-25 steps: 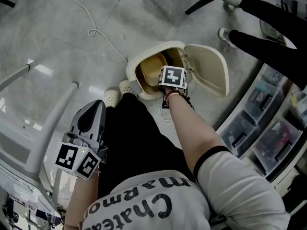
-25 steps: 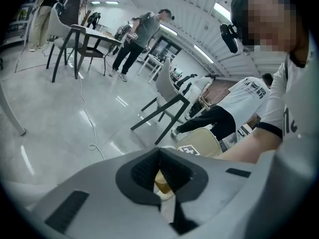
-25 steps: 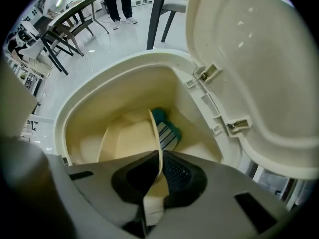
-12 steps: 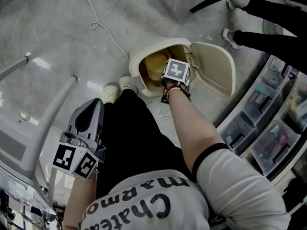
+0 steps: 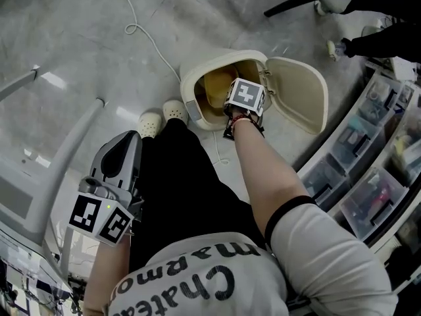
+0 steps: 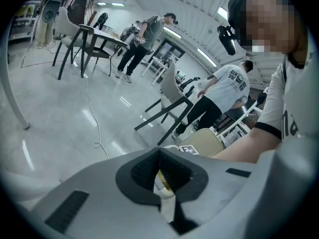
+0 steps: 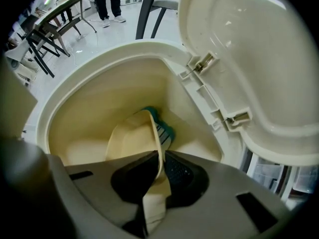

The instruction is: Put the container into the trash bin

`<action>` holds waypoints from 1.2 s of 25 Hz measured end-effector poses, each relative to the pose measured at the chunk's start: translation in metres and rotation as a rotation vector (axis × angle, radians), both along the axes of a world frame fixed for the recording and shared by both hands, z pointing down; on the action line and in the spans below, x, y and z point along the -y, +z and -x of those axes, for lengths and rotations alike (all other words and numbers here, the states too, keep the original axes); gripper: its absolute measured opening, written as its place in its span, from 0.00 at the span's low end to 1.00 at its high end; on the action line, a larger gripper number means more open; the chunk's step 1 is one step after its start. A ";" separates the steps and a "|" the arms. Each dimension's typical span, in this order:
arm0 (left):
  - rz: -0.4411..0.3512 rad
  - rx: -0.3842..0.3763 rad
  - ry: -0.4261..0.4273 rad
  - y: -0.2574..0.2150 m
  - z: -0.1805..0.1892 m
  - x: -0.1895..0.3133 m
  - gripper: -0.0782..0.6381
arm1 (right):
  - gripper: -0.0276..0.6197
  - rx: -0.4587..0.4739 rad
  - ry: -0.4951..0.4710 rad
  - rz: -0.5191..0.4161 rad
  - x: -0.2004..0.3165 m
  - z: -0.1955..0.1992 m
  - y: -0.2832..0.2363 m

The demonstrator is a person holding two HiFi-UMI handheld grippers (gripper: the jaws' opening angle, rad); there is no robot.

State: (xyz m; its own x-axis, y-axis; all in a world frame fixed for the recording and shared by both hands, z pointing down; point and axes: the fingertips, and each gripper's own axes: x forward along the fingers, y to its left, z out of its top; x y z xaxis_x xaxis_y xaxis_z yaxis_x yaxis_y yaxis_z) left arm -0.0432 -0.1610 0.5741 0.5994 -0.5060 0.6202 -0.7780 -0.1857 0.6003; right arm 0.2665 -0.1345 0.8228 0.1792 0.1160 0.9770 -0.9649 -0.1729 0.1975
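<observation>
Right gripper: positioned over the mouth of the trash bin, reaching down into the opening. Its fingers are clenched on the thin edge of the container. The container is a pale cream, thin-walled piece with a teal-striped patch on its far side. It hangs inside the bin, below the rim and above the bin's floor. It is gripped at its near edge, and the rest extends away from the fingers toward the bin's back wall.

Lid: swung fully open, standing to the right of the bin and joined at the hinge on the bin's right rim.

Left gripper: held low beside the person's left leg, well apart from the bin and to its left. Its fingers are pressed together with nothing between them.

Surroundings: the bin stands on a grey polished floor. A pair of pale shoes sits just to the left of the bin's front. A thin white cable lies looped on the floor beyond the bin. Clear storage drawers run along the right of the bin, past the open lid.
</observation>
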 end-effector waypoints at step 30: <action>-0.006 -0.019 0.016 -0.007 0.009 -0.002 0.14 | 0.16 -0.007 -0.006 -0.007 -0.006 0.011 -0.011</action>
State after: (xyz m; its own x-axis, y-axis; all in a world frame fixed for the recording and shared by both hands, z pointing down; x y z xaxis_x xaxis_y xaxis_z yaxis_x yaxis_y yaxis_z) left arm -0.0523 -0.1587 0.5674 0.6189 -0.5001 0.6056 -0.7635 -0.2019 0.6135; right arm 0.2556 -0.1289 0.8116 0.1865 0.1080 0.9765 -0.9645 -0.1690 0.2029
